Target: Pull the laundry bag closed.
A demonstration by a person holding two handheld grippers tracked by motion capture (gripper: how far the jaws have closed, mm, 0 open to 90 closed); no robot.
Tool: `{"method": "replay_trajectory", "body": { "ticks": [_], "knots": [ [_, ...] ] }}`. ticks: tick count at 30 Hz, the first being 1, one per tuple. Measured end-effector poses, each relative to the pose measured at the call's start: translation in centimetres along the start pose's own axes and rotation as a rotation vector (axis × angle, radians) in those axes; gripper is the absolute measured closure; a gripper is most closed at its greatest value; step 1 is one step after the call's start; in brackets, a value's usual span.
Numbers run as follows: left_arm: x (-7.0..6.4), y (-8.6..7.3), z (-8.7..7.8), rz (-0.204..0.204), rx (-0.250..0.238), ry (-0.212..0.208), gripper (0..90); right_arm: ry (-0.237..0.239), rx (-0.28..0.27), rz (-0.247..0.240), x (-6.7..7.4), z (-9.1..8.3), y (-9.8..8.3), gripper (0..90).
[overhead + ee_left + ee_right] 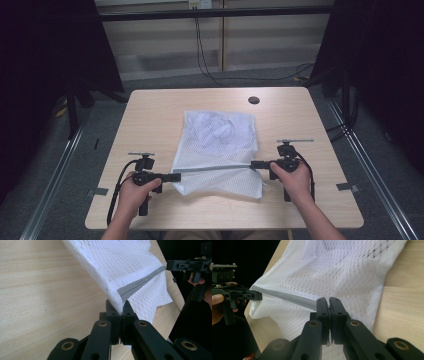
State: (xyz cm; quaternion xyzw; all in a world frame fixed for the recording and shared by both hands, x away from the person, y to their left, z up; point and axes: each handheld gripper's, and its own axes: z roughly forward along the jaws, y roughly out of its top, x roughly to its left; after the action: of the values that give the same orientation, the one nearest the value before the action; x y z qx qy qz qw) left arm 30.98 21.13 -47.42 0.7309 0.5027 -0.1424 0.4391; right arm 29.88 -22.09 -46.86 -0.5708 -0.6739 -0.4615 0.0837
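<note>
Gripping level, both hands' jaws clamped on the mesh bag's [220,150] grey strip [212,169] ends.

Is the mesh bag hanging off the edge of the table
No, in the high view the white mesh bag lies wholly on the wooden table, with each hand-held gripper clamped on one end of its grey strip.

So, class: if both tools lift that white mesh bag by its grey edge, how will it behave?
The mesh bag will probably hang floppy: it lies creased and slumped on the table. It seems light, being thin open netting. The grey edge, pulled straight between the left tool and right tool, would likely sag once slackened.
</note>
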Motion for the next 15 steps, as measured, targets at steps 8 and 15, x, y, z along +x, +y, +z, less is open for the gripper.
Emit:
{"method": "replay_trajectory", "body": {
  "ticks": [8,15],
  "knots": [
    [-0.01,-0.03,0.06,-0.003,0.006,-0.001,88.2,-0.006,0.005,0.003,-0.26,-0.23,-0.11,87.8],
    [0.10,-0.04,0.02,-0.006,0.006,-0.004,88.2,-0.004,-0.009,0.021,-0.78,-0.89,-0.09,87.9]
  ]
}}
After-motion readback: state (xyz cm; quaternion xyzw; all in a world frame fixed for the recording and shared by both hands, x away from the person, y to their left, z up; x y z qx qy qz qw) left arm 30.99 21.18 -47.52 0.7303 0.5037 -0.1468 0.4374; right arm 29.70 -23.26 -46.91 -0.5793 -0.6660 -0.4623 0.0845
